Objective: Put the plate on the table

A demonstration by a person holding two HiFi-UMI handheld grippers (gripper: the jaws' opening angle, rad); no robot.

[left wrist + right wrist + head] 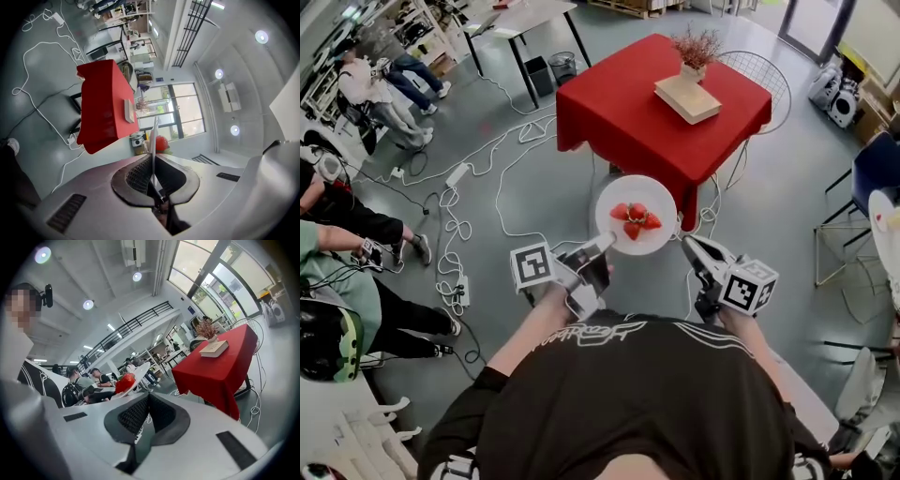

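Observation:
A white plate carrying strawberries hangs in the air in front of the red-clothed table. My left gripper is shut on the plate's near-left rim. In the left gripper view the plate shows edge-on between the pads, with a strawberry beyond it. My right gripper is just right of the plate, shut and holding nothing. The right gripper view shows its jaws closed together, with the plate off to their left and the table ahead.
A book with a potted dried plant sits on the table's far side. A wire chair stands behind it. White cables trail over the floor at left, near several seated people. A blue chair is at right.

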